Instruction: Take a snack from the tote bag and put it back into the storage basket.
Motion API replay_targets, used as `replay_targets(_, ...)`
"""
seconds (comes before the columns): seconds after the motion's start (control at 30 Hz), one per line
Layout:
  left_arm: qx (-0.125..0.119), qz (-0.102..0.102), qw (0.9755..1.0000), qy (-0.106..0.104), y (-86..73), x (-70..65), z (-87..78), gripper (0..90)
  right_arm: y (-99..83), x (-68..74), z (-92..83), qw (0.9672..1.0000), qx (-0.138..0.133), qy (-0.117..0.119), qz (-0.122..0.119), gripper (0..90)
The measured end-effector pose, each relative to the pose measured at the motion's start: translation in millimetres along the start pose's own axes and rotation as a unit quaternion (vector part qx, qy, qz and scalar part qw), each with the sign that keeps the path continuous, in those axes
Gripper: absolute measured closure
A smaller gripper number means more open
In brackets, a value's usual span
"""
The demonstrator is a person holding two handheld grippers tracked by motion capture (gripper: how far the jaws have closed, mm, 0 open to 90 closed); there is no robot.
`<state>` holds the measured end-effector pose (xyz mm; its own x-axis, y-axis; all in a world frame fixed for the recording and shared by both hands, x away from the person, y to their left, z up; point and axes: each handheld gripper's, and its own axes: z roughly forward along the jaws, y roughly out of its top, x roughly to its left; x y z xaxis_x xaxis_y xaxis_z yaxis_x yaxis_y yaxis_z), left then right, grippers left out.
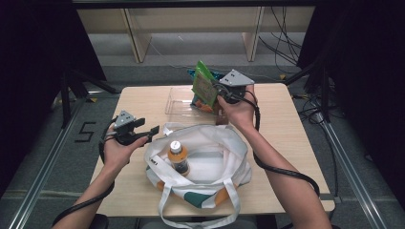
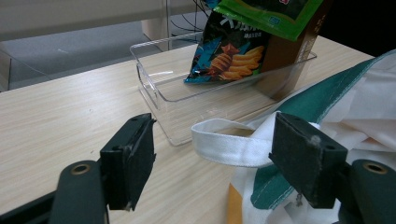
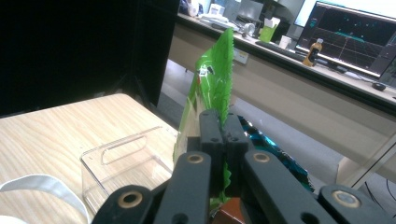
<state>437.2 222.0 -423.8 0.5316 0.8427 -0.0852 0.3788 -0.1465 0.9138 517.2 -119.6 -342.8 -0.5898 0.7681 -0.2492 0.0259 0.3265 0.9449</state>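
Note:
My right gripper (image 1: 217,90) (image 3: 223,133) is shut on the edge of a green snack bag (image 1: 204,86) (image 3: 210,88) (image 2: 266,11), held up above the clear plastic bin (image 1: 179,100) (image 2: 187,88) (image 3: 121,163). A blue chips bag (image 2: 229,53) (image 3: 268,149) leans inside that bin, beside a brown box (image 2: 292,46). My left gripper (image 1: 152,131) (image 2: 212,163) hovers open at the left rim of the white and green tote bag (image 1: 210,162) (image 2: 345,107), its jaws on either side of a white strap (image 2: 233,144) without pressing it. An orange-capped bottle (image 1: 177,156) stands in the tote.
The wooden table (image 1: 286,124) has bare room at the right and far left. Black stands and cables flank it on the floor. In the right gripper view a long desk with monitors (image 3: 355,32) lies beyond the table.

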Motion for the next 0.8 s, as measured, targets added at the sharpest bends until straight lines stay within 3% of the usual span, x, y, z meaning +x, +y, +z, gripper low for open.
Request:
replay_targets(0.1,-0.001,0.0,1.0,0.0,0.2,-0.2,-0.1,29.3,-1.3,-0.1,1.6,1.0,-0.002,-0.001,-0.006,90.0)
replay_targets(0.17,0.0,0.001,1.0,0.0,0.3,-0.1,-0.3,29.3,-2.3,1.2,2.2,1.0,0.004,0.006,0.005,90.0)
replay_targets(0.4,0.0,0.001,1.0,-0.001,0.0,-0.2,0.1,29.3,-5.8,2.6,5.9,0.9999,0.004,0.0,-0.011,90.0)
replay_targets(0.63,0.001,0.002,1.0,-0.001,-0.3,-0.1,0.2,29.3,-8.7,6.6,8.4,0.9999,0.014,0.007,-0.002,90.0)
replay_targets(0.7,0.0,0.002,1.0,-0.001,0.0,-0.4,0.1,29.3,-9.0,4.6,10.0,0.9997,0.005,0.0,-0.022,90.0)
replay_targets(0.73,0.0,0.002,1.0,-0.001,0.1,-0.4,0.0,29.3,-9.5,6.5,9.6,0.9999,0.013,0.003,-0.008,90.0)
replay_targets(0.8,0.0,0.002,1.0,-0.001,0.1,-0.4,0.0,29.3,-10.0,6.9,10.4,0.9999,0.012,0.009,-0.006,90.0)
